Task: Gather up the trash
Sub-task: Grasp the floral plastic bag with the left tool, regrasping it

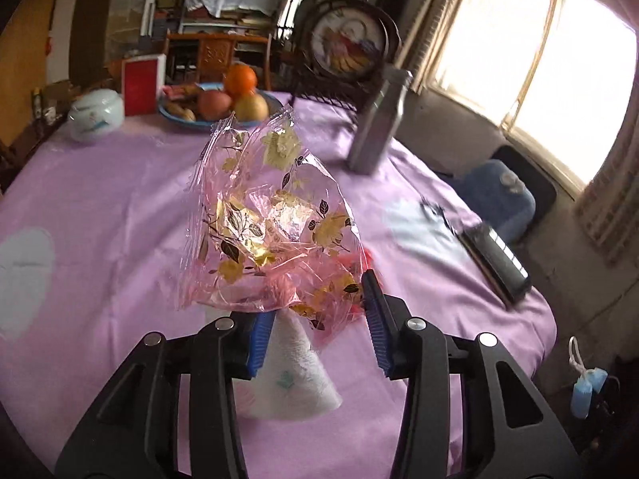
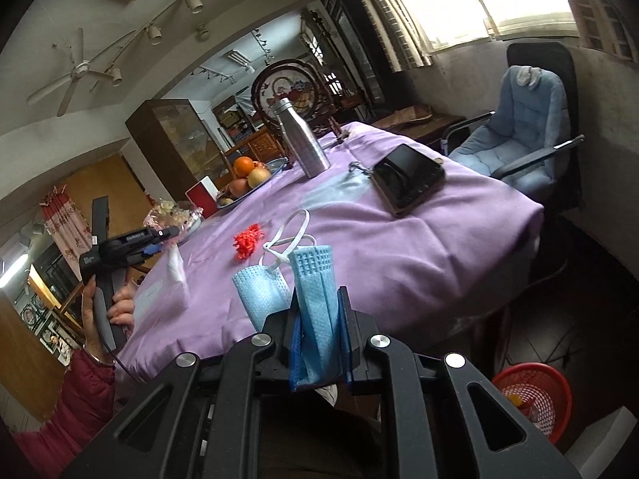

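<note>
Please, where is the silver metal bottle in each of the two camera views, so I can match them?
Left wrist view: the silver bottle stands upper right of centre, on the purple tablecloth.
Right wrist view: the bottle stands at upper centre, at the table's far end.
Shared landmark: the fruit plate beside it.

Wrapper [image 1: 275, 223] above table [image 1: 120, 207]; tissue [image 1: 287, 375] beneath it. Bottle [image 2: 303, 139] behind phone [image 2: 407, 177]. Basket [image 2: 533, 401] on floor.

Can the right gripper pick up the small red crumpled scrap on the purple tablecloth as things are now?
Probably not yet. The right gripper is shut on a light blue face mask, so its fingers are occupied. The path to the red crumpled scrap on the purple tablecloth looks free otherwise.
</note>
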Available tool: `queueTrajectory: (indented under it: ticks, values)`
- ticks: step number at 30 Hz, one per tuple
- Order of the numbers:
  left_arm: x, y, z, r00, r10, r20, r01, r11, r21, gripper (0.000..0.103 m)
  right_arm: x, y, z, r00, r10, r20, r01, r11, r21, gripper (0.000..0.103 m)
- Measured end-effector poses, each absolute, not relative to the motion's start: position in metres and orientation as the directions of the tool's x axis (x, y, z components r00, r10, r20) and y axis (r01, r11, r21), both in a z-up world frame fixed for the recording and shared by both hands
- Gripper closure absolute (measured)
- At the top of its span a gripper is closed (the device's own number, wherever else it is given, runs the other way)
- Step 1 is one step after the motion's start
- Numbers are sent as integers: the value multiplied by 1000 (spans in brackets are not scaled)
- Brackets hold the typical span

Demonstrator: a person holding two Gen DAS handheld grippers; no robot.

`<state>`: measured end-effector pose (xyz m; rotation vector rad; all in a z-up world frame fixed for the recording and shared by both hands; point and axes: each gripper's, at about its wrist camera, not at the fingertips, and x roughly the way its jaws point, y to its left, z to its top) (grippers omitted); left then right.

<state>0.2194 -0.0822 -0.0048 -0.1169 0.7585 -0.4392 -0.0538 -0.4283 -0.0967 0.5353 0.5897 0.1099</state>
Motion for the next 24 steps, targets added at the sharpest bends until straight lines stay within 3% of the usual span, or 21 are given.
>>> queueTrajectory:
  ticks: [6, 9, 18, 21, 24]
  values:
    - [215, -99, -12, 599, -477, -643, 388, 875, -288, 59, -58, -434, -99, 832, 249, -496, 54, 853, 519, 87]
    - [214, -111, -11, 624, -432, -651, 392, 894, -218, 39, -58, -433, -103, 829, 255, -497, 55, 848, 527, 87]
    - [221, -131, -34, 553, -464, -692, 417, 873, -253, 38, -58, -437, -109, 825, 256, -504, 65, 842, 535, 87]
    - [229, -141, -43, 517, -470, -715, 414, 869, -272, 25, -58, -439, -111, 824, 258, -504, 68, 838, 541, 87]
    - [237, -154, -52, 516, -439, -735, 396, 884, -250, 23, -57, -440, -114, 820, 263, -508, 70, 836, 545, 86]
